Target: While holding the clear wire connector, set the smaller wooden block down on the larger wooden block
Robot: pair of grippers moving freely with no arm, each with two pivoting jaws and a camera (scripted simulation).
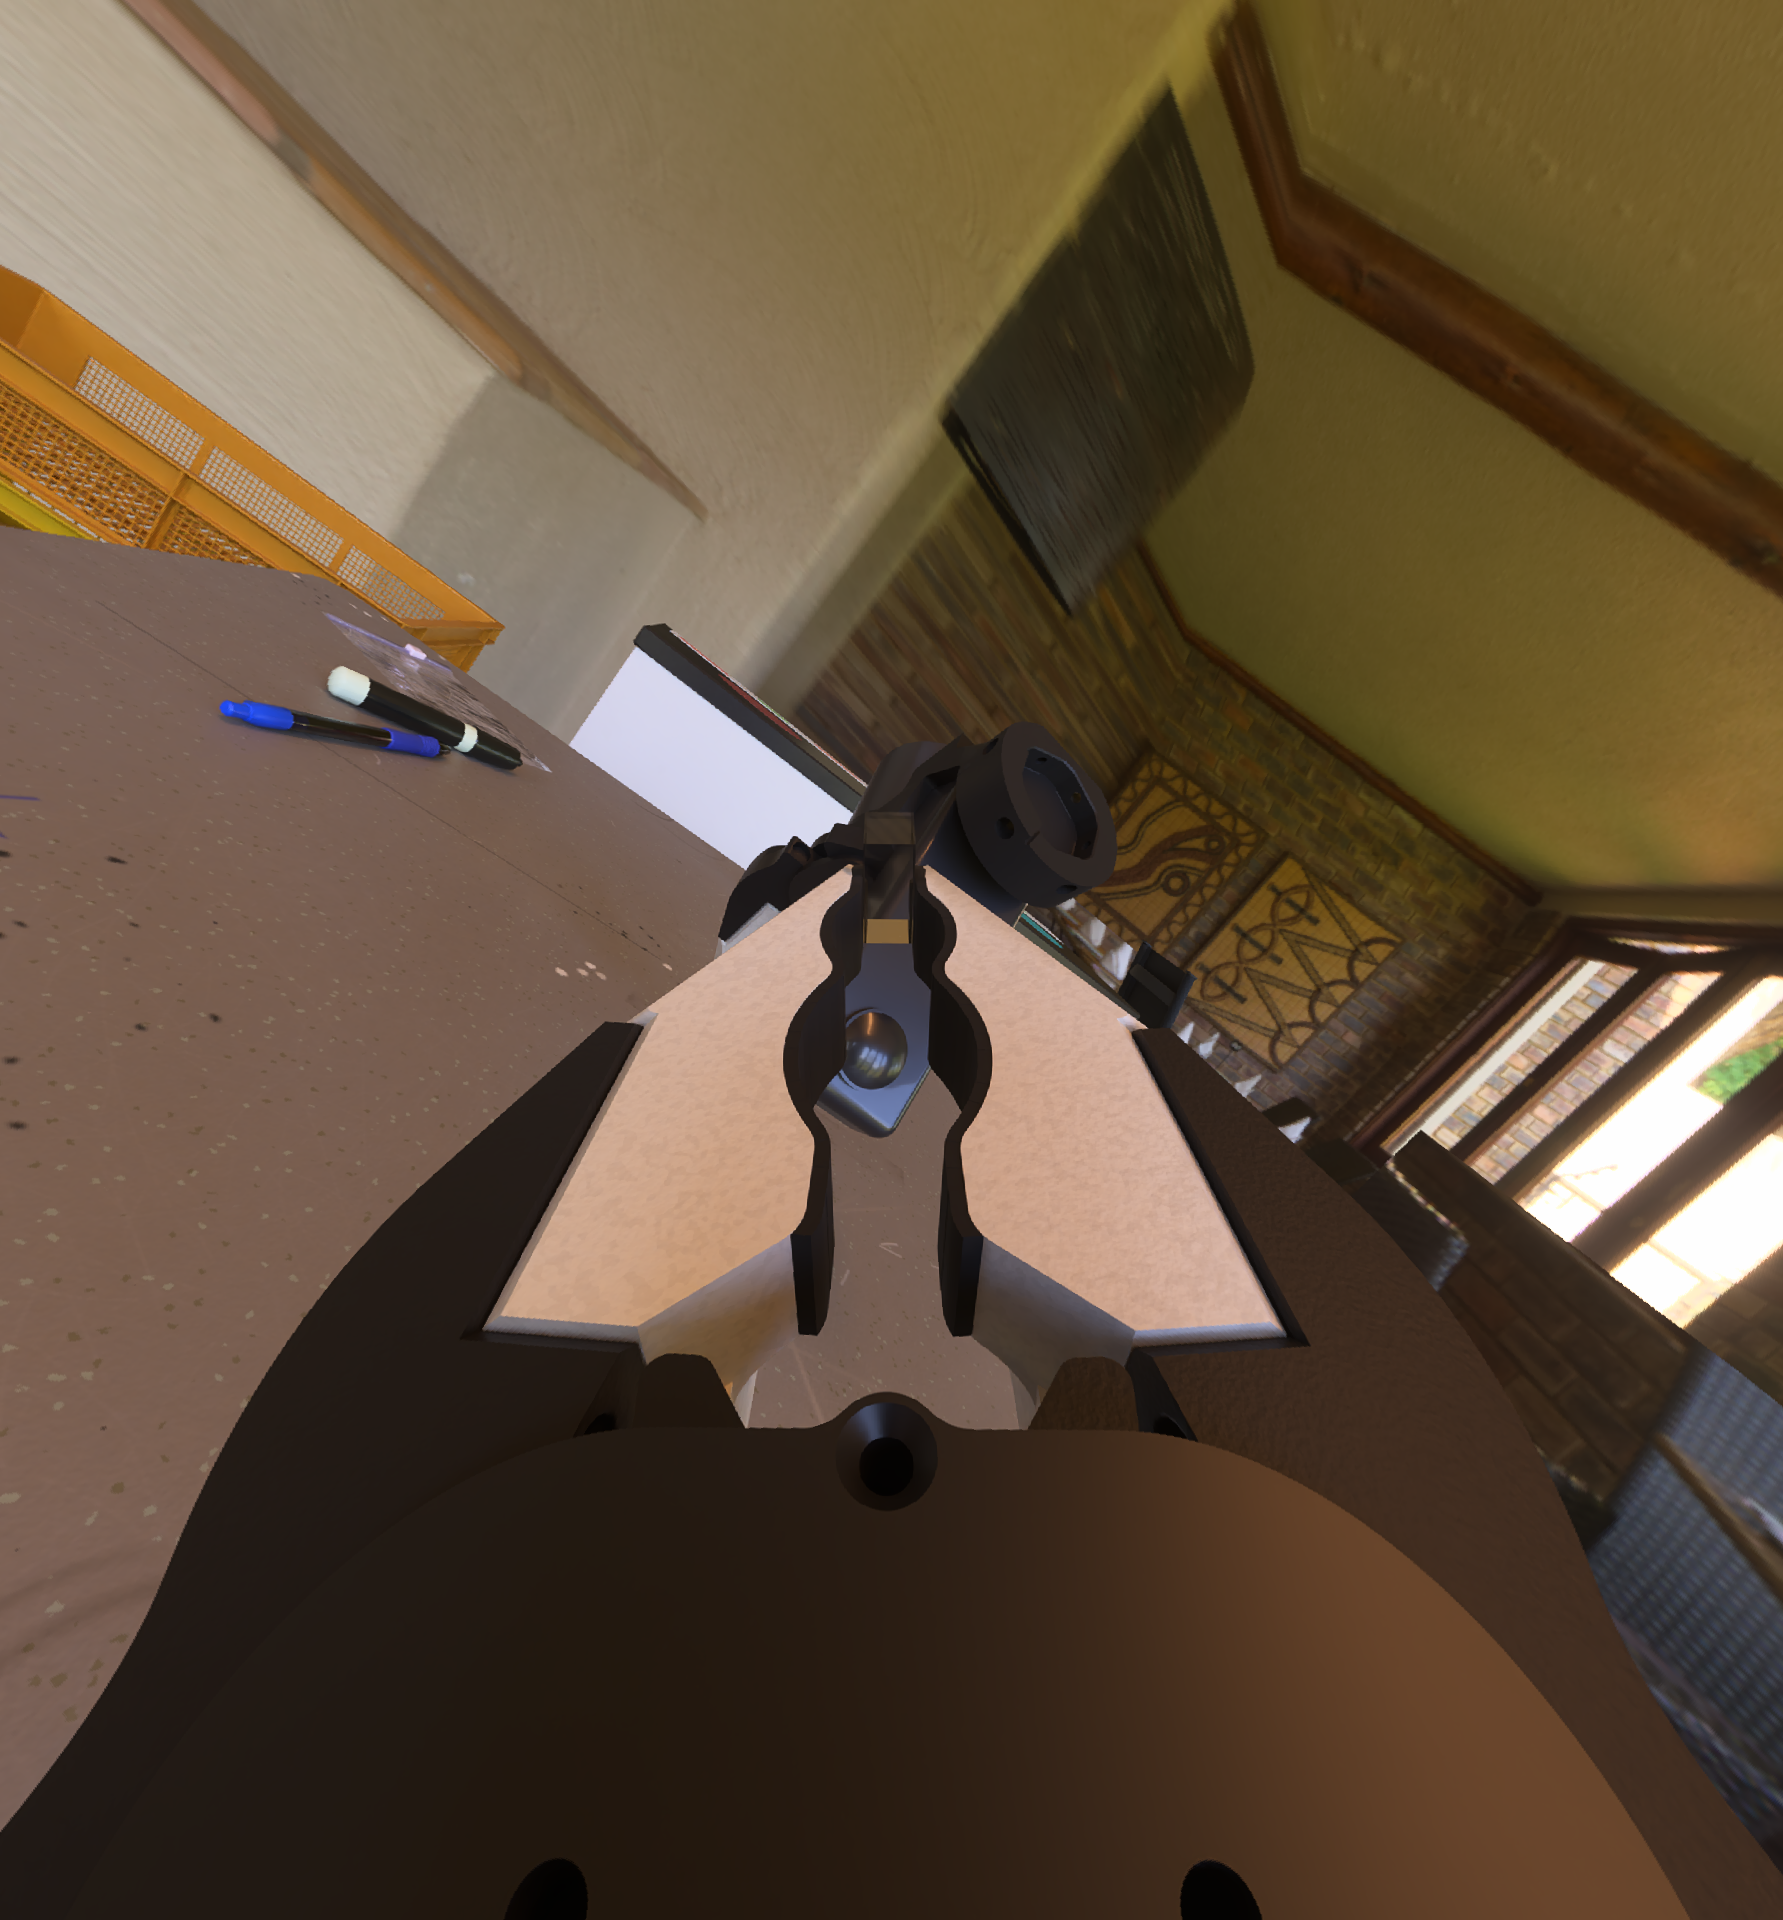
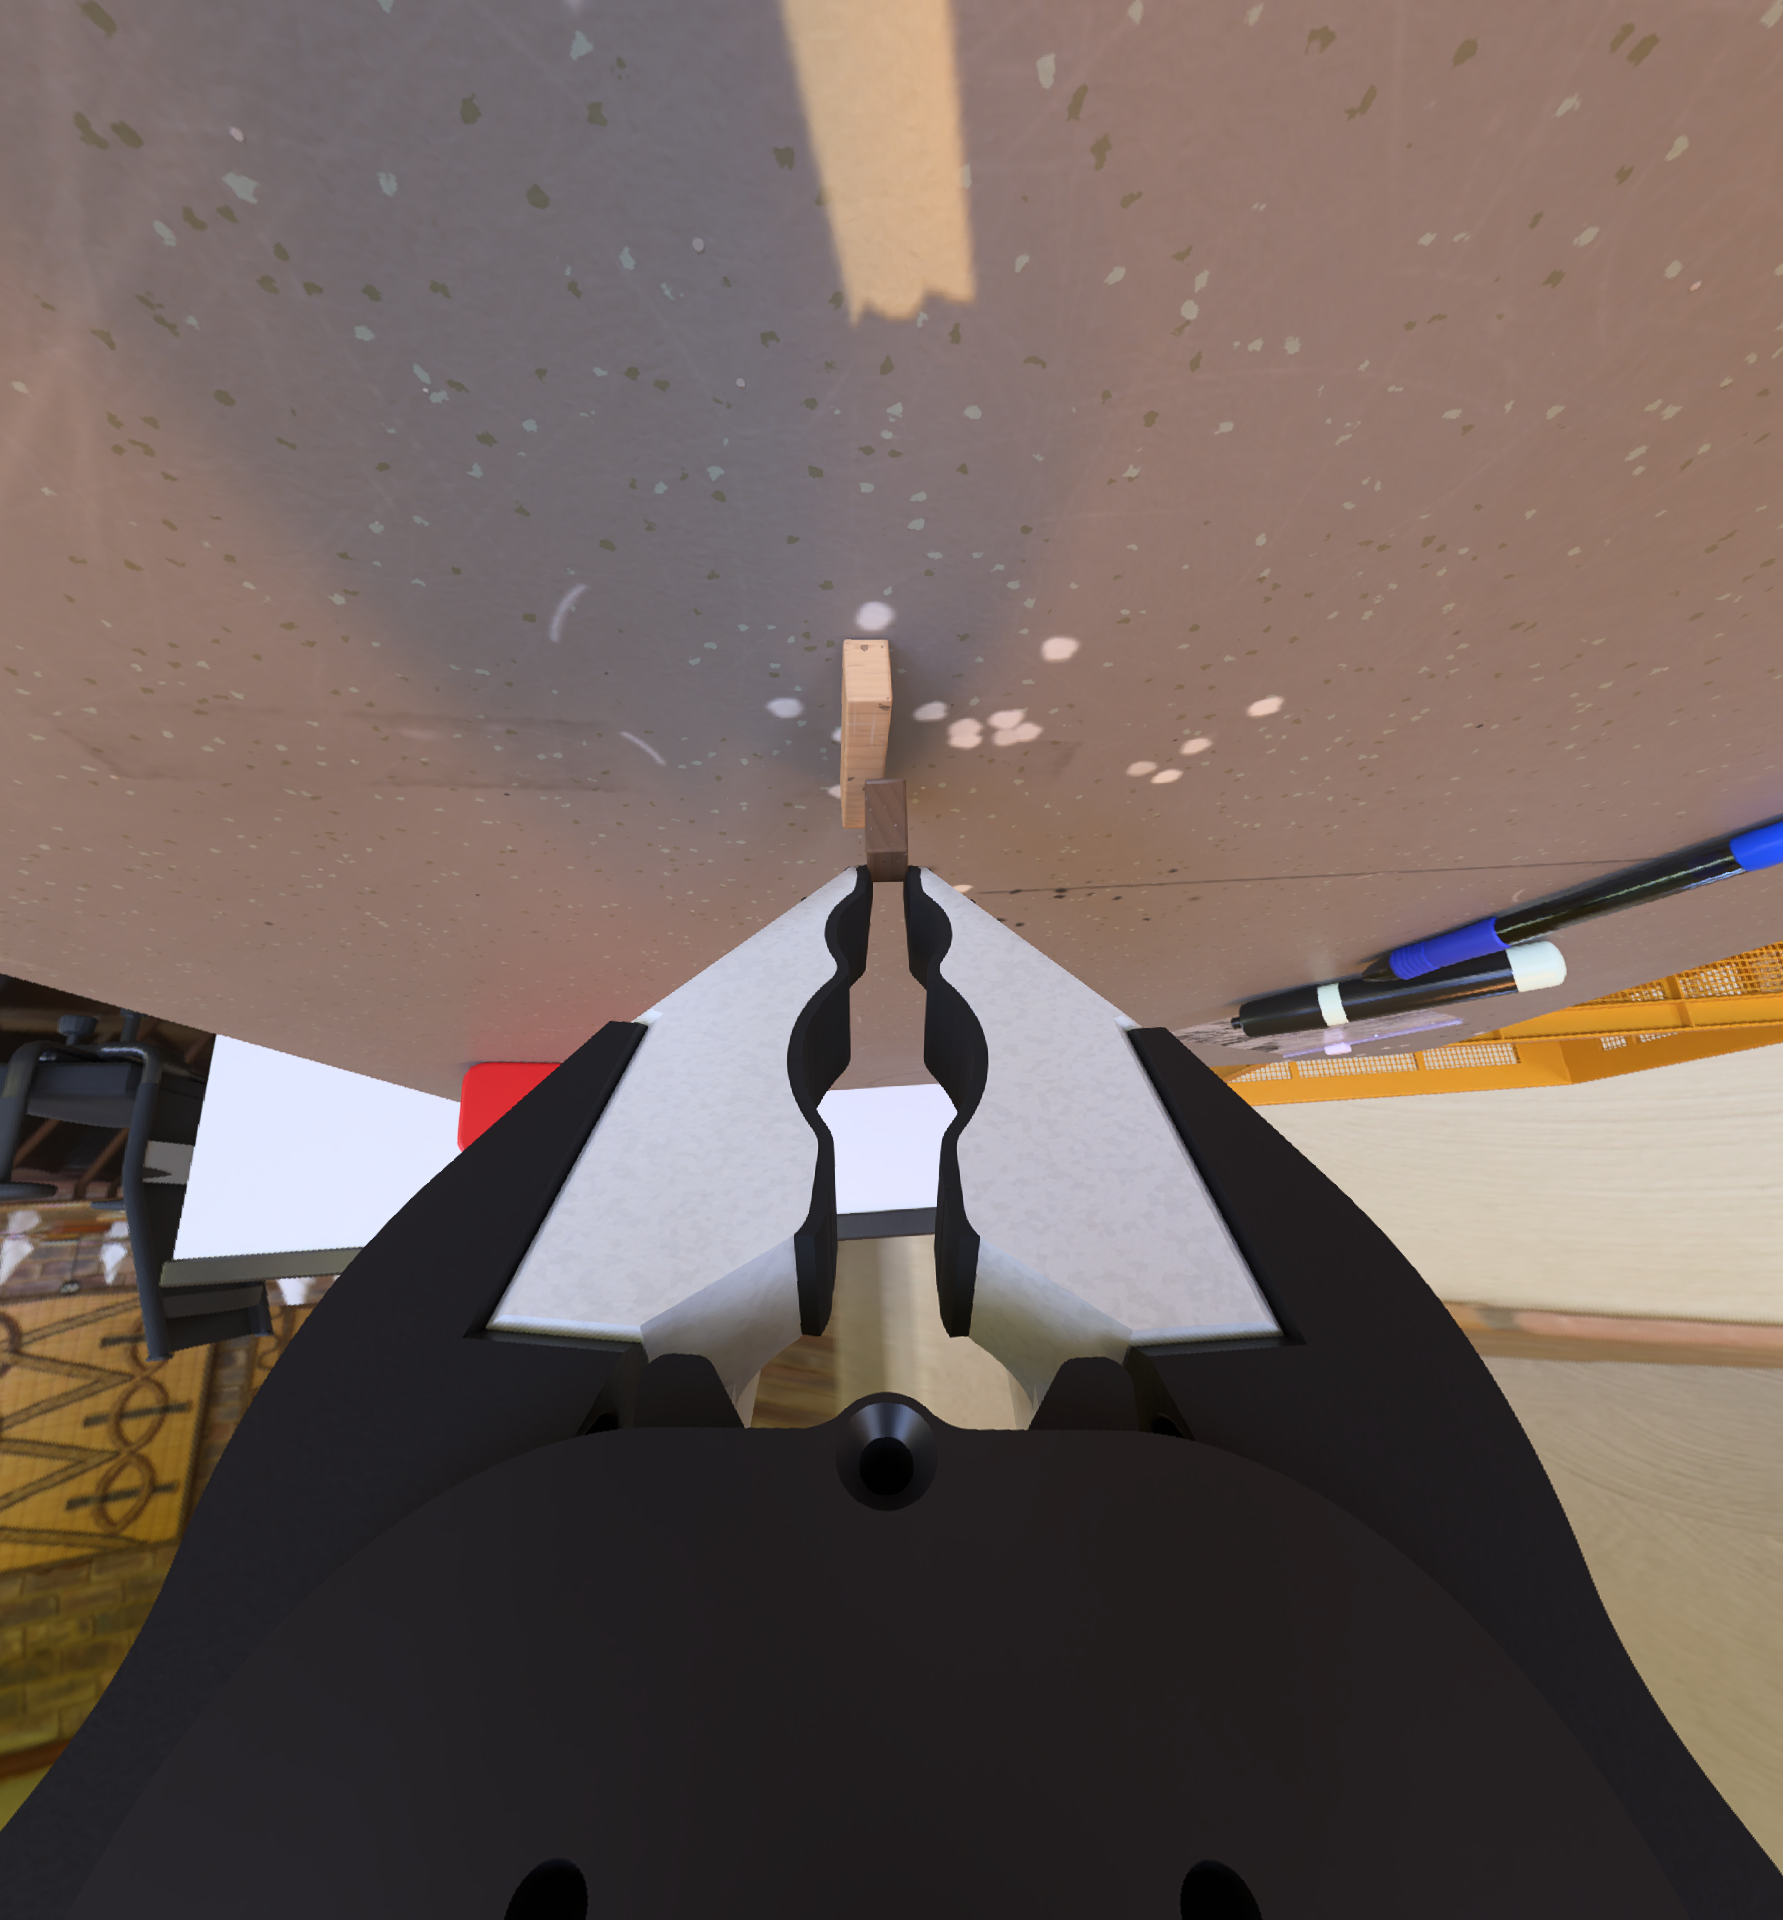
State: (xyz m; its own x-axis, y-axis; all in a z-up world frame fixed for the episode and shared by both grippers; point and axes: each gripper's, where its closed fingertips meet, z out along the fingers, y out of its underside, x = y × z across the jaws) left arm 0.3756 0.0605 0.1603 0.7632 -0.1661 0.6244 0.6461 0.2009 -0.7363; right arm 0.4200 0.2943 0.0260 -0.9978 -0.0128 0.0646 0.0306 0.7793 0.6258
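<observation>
In the right wrist view, my right gripper (image 2: 887, 875) is shut on the smaller, dark brown wooden block (image 2: 885, 826), gripping its near end. The larger, pale wooden block (image 2: 865, 727) lies on the speckled brown table (image 2: 451, 468) just beyond. The small block overlaps its near end; I cannot tell whether they touch. In the left wrist view, my left gripper (image 1: 887, 896) is shut on the clear wire connector (image 1: 871, 1060), held in the rounded hollow of the fingers. The right gripper (image 1: 980, 831) shows just beyond my left fingertips.
A blue pen (image 1: 326, 725) and a black marker with a white cap (image 1: 419, 715) lie on the table near an orange crate (image 1: 139, 436); both also show in the right wrist view (image 2: 1614, 894). A white panel (image 2: 315, 1153) and a red object (image 2: 497, 1091) sit past the table edge.
</observation>
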